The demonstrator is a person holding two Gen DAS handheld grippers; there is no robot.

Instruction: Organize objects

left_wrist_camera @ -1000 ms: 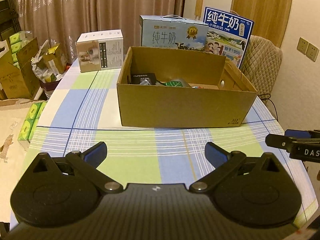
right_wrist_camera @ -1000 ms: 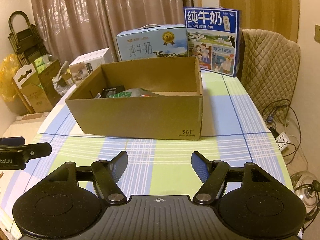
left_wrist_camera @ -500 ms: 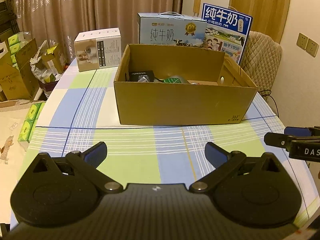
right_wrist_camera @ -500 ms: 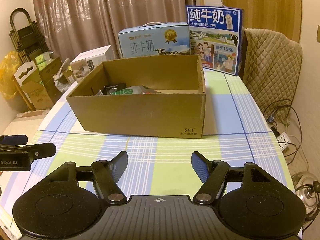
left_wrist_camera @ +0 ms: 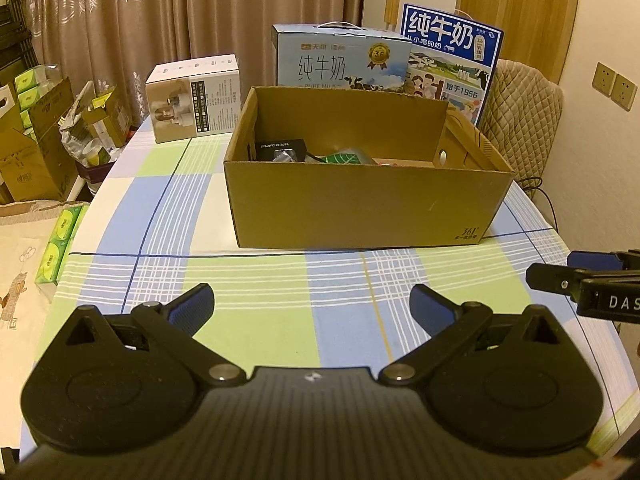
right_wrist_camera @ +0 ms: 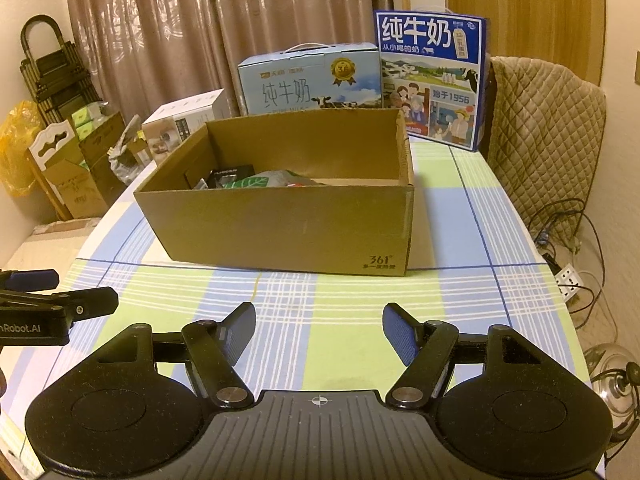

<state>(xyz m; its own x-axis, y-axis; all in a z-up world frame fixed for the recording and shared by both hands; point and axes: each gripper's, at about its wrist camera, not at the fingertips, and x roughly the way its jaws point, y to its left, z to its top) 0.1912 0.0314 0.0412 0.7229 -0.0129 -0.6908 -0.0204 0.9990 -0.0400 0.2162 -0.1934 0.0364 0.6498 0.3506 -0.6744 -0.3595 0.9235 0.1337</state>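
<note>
An open brown cardboard box (left_wrist_camera: 360,208) stands on the checked tablecloth (left_wrist_camera: 248,272); it also shows in the right wrist view (right_wrist_camera: 280,224). Inside lie a black Flyco box (left_wrist_camera: 280,149), a green leaf-print packet (left_wrist_camera: 340,159) and other items, partly hidden by the wall. My left gripper (left_wrist_camera: 311,304) is open and empty, above the cloth in front of the box. My right gripper (right_wrist_camera: 319,330) is open and empty, also in front of the box. Each gripper shows at the edge of the other's view.
Behind the box stand a white product box (left_wrist_camera: 194,98), a light-blue milk carton case (left_wrist_camera: 340,60) and a dark-blue milk case (left_wrist_camera: 448,64). A quilted chair (right_wrist_camera: 544,120) is at the right. Cartons and bags (left_wrist_camera: 36,140) crowd the floor at the left.
Both grippers have drawn back and risen slightly, so the box looks a little farther and more of its inside shows. Both stay open.
</note>
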